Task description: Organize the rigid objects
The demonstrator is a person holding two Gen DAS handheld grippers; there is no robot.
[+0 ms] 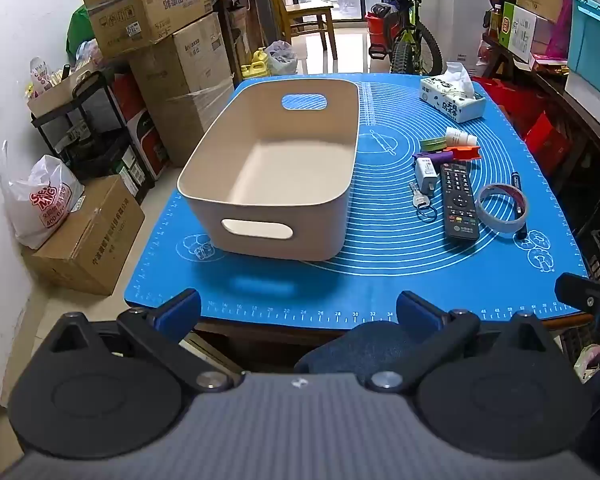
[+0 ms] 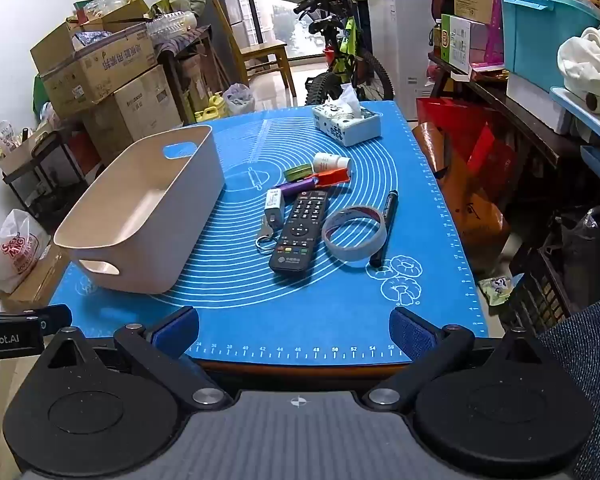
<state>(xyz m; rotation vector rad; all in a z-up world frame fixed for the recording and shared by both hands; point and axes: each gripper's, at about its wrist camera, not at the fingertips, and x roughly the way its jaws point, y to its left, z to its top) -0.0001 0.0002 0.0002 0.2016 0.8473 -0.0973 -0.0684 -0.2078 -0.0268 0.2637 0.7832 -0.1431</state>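
Both grippers, left [image 1: 298, 312] and right [image 2: 294, 330], hung wide open and empty. Best start: right takes the near remote [image 2: 300, 232] lengthwise, then drops it into the bin [image 2: 148, 216] at left.

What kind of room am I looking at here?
Probably a lived-in home room used partly for storage: stacked cardboard boxes along the wall, a bicycle parked by the window, and a wooden chair. The work table carries a blue silicone baking mat.
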